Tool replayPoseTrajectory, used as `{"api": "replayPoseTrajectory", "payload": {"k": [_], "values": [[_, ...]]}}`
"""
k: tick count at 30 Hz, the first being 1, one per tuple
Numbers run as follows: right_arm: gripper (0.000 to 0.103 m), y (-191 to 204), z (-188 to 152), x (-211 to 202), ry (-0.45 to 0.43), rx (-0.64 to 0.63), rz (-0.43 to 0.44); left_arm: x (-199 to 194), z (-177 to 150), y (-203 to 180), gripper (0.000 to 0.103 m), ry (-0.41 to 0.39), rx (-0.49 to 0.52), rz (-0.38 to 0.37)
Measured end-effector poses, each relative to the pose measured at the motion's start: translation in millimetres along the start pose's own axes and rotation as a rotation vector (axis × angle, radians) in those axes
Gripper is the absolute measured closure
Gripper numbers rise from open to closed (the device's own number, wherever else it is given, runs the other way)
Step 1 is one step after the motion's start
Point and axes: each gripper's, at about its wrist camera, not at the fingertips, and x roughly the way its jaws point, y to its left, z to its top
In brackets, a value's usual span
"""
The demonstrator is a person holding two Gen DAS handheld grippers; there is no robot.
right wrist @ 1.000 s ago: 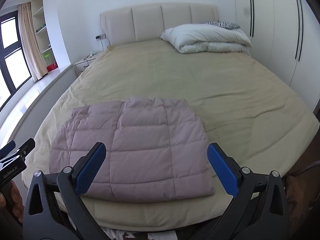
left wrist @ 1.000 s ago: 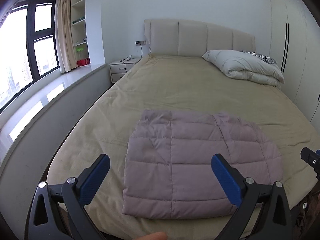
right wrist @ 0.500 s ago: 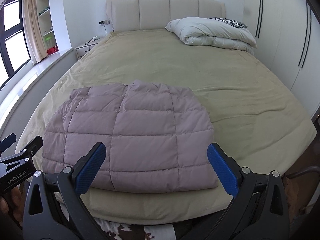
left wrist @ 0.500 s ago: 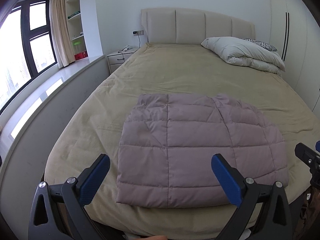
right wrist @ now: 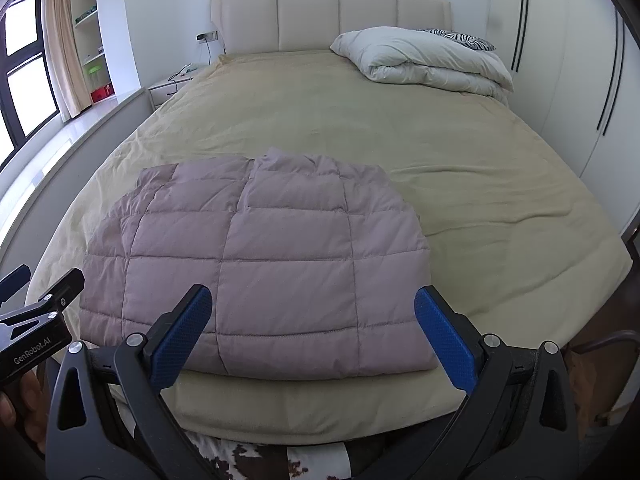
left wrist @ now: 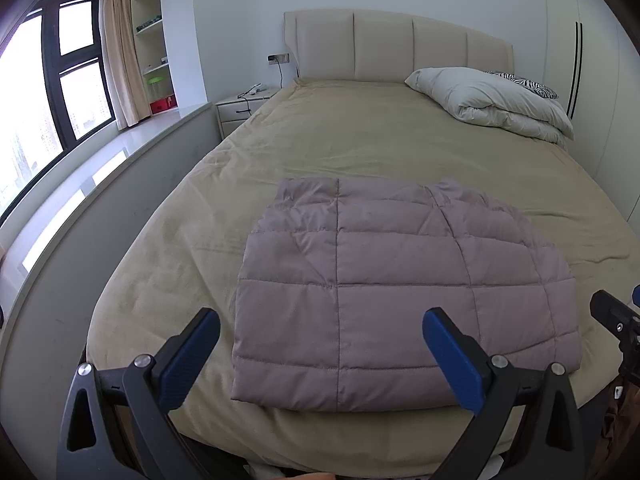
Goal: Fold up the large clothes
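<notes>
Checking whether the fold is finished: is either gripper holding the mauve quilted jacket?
No: the left gripper and right gripper are both open above the folded mauve quilted jacket, gripping nothing.

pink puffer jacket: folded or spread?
Folded. The jacket lies as a compact rectangle on the bed, no sleeves showing, a doubled edge along its near side.

1. A wide bed covered by a beige fabric spread (left wrist: pixel 360 148) fills the middle of both views.
2. A cream padded headboard with vertical panels (left wrist: pixel 396 46) stands at 12 o'clock against the white wall.
3. A folded white duvet (right wrist: pixel 424 60) lies at 1 o'clock by the headboard, with a zebra-striped pillow (right wrist: pixel 460 38) behind it.
4. A white bedside cabinet (left wrist: pixel 244 110) sits at 11 o'clock, a cable running up to a wall socket (left wrist: pixel 278 57).
5. A black-framed window (left wrist: pixel 60 80) with a beige curtain (left wrist: pixel 120 68) is at 10 o'clock.
6. White wardrobe doors with black vertical handles (right wrist: pixel 560 60) stand at 2 o'clock.
</notes>
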Motion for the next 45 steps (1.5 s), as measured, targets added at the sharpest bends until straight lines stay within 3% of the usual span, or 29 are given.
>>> {"api": "replayPoseTrajectory", "payload": {"k": [45], "values": [[0.000, 12, -9, 9, 0.029, -0.001, -0.011, 8, -6, -2, 0.000, 0.029, 0.013, 0.001]]}}
